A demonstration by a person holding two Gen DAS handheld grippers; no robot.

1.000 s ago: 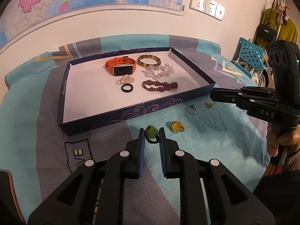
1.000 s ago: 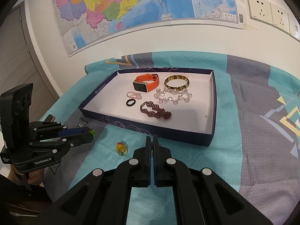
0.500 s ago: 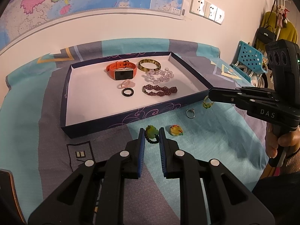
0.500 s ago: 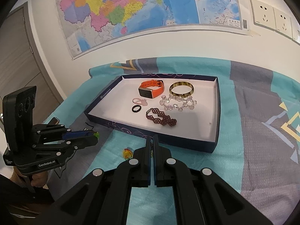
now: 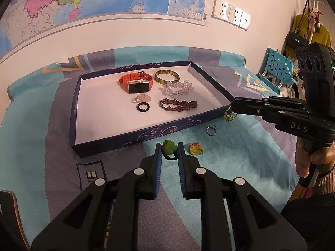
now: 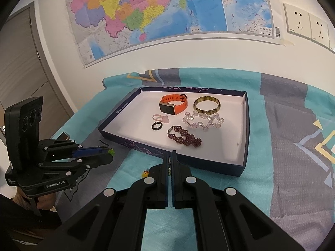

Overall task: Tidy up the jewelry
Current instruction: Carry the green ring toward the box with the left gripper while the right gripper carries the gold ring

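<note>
Two grippers are hovering near the tray (image 5: pixel 108 144). The left gripper (image 5: pixel 170 152), jaws nearly closed, is pinching a green ring (image 5: pixel 169 148) for sorting; the right gripper (image 6: pixel 170 160) is clamping a gold-green ring (image 5: pixel 229 116), both just short of the tray.

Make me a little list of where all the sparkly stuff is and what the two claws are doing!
Left claw: shut on a green ring
Right claw: shut on a gold-green ring
In the tray: orange watch, brown bangle, clear bracelet, purple bracelet, pink ring, black ring
Loose on the cloth: silver ring, yellow ring
</note>
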